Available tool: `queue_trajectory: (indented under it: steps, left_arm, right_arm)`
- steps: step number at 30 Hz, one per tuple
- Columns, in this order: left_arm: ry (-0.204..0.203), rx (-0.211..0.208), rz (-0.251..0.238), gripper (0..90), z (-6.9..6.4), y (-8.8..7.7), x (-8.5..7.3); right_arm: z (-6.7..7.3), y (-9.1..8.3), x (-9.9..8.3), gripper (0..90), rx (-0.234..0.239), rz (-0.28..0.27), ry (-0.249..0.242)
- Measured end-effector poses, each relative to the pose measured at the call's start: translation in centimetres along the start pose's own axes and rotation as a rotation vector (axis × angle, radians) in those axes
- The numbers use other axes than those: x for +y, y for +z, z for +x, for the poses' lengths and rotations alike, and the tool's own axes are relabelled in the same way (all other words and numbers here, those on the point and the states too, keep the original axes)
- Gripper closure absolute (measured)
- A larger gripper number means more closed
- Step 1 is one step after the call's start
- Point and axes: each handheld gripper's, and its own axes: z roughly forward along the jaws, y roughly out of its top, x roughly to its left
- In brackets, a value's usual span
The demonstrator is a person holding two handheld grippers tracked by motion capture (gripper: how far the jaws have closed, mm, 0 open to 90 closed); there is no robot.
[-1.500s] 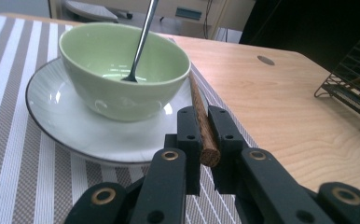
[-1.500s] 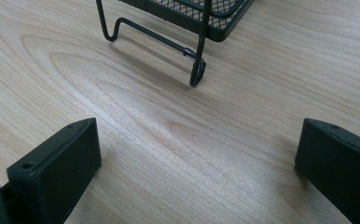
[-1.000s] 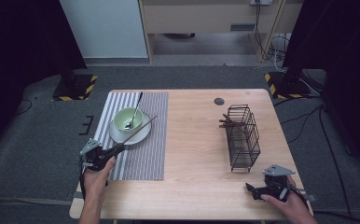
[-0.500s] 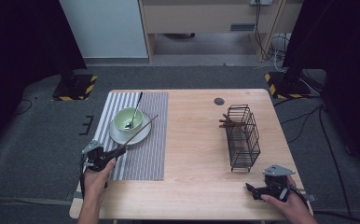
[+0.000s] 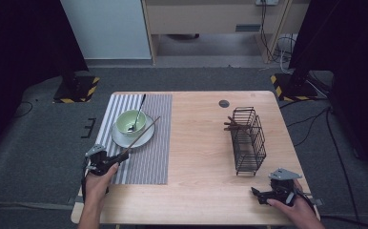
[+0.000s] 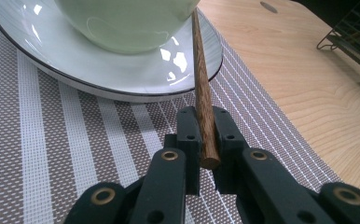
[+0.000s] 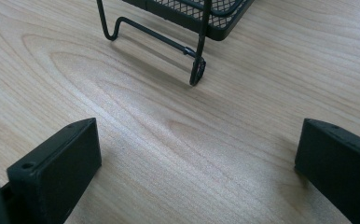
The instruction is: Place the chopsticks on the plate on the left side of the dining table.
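Observation:
My left gripper (image 5: 123,154) is over the front left of the striped placemat (image 5: 148,157), shut on the near end of a brown wooden chopstick (image 5: 141,135). The stick slants up and to the right across the rim of the white plate (image 5: 119,139), beside the pale green bowl (image 5: 127,125). In the left gripper view the chopstick (image 6: 200,88) is pinched between both pads, near the left gripper (image 6: 205,128), and runs on past the plate (image 6: 178,74) and the bowl (image 6: 122,23). My right gripper (image 5: 258,194) rests near the table's front right edge, open. In its own view the right gripper (image 7: 197,163) has bare wood between its jaws.
A metal spoon (image 5: 138,114) leans in the bowl, handle pointing away. A black wire basket (image 5: 249,143) stands at the right with brown sticks (image 5: 230,125) poking out of its far end; its foot (image 7: 196,74) is just ahead of my right gripper. A small dark disc (image 5: 224,103) lies at the back.

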Motion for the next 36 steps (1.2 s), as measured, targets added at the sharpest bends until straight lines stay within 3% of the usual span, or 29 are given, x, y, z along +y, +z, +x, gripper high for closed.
queue_trajectory:
  steps: [20,36]
  left_arm:
    - [-0.005,-0.002,0.078,83.0,0.51,0.63,-0.50]
    - [-0.020,-0.004,0.099,82.9,0.93,0.69,-0.78]
  right_arm:
    - [0.00,0.00,0.00,0.4,0.000,0.000,0.000]
    - [0.00,0.00,0.00,0.4,0.000,0.000,0.000]
